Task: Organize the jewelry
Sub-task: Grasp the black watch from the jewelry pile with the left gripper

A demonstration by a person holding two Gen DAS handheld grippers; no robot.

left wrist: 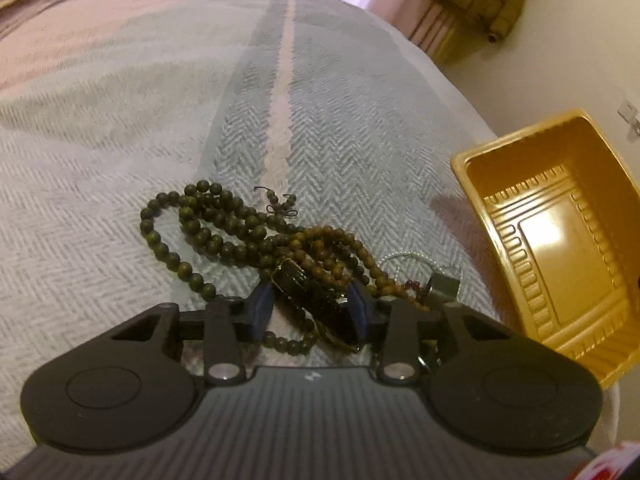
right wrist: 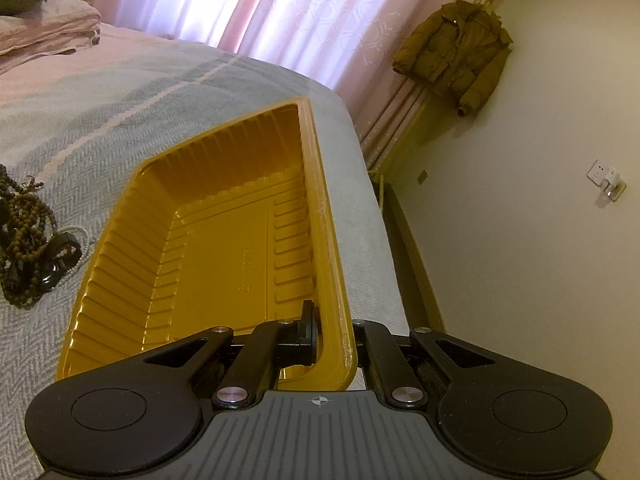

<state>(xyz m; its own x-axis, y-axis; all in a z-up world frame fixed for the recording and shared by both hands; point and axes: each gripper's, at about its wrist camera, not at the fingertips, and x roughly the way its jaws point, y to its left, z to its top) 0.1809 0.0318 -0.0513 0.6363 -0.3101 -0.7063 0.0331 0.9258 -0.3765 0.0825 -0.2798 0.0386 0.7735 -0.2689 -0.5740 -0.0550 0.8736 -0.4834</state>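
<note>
A tangle of jewelry lies on the grey herringbone blanket (left wrist: 120, 200): a long strand of dark green beads (left wrist: 208, 236), brown beads (left wrist: 340, 248), a black bracelet (left wrist: 304, 284) and a thin pale chain (left wrist: 400, 258). My left gripper (left wrist: 311, 304) is down in the pile, its blue pads closed against the black bracelet. To its right stands a gold plastic tray (left wrist: 472, 168) with nothing in it. My right gripper (right wrist: 332, 332) is shut on the near right rim of the tray (right wrist: 120, 280), one finger inside the wall. The jewelry pile (right wrist: 28, 240) shows at the left edge of the right wrist view.
The tray sits close to the bed's right edge (right wrist: 360, 200), where it drops off to the wall. Folded pink bedding (right wrist: 48, 36) lies at the far left. Pink curtains (right wrist: 280, 12), a hanging brown jacket (right wrist: 452, 60) and a wall socket (right wrist: 604, 176) are behind.
</note>
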